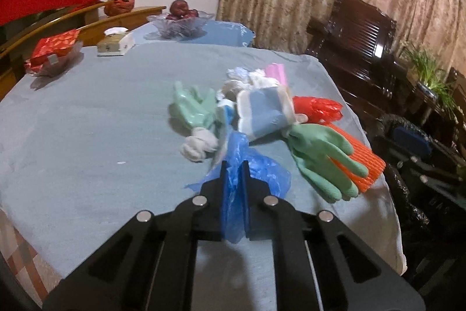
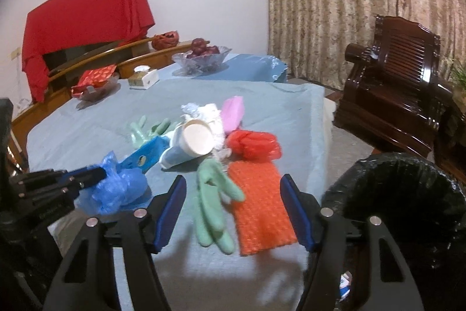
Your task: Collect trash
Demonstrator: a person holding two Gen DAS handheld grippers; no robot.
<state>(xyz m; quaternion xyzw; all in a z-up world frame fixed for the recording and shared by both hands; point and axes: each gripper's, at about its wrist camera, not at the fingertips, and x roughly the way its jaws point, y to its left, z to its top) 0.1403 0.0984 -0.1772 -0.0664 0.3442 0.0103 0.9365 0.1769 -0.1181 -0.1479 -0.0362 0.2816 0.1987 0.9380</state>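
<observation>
My left gripper (image 1: 235,165) is shut on a crumpled blue plastic bag (image 1: 256,165), just above the blue tablecloth; it also shows in the right wrist view (image 2: 96,175) with the bag (image 2: 116,188). My right gripper (image 2: 233,209) is open and empty above a green rubber glove (image 2: 212,200) and an orange bubble-wrap sheet (image 2: 259,206). The trash pile holds a paper cup (image 2: 195,139), a red plastic bag (image 2: 253,145), a second green glove (image 1: 192,107), white tissue (image 1: 198,145) and a pink piece (image 2: 233,110). A black-lined trash bin (image 2: 402,212) stands at the right.
The blue-clothed table (image 1: 87,121) carries a glass fruit bowl (image 1: 180,22), a tissue box (image 1: 115,44) and a red-wrapped dish (image 1: 52,54) at the far side. A dark wooden armchair (image 2: 402,72) stands beyond the table's right edge, before a curtain.
</observation>
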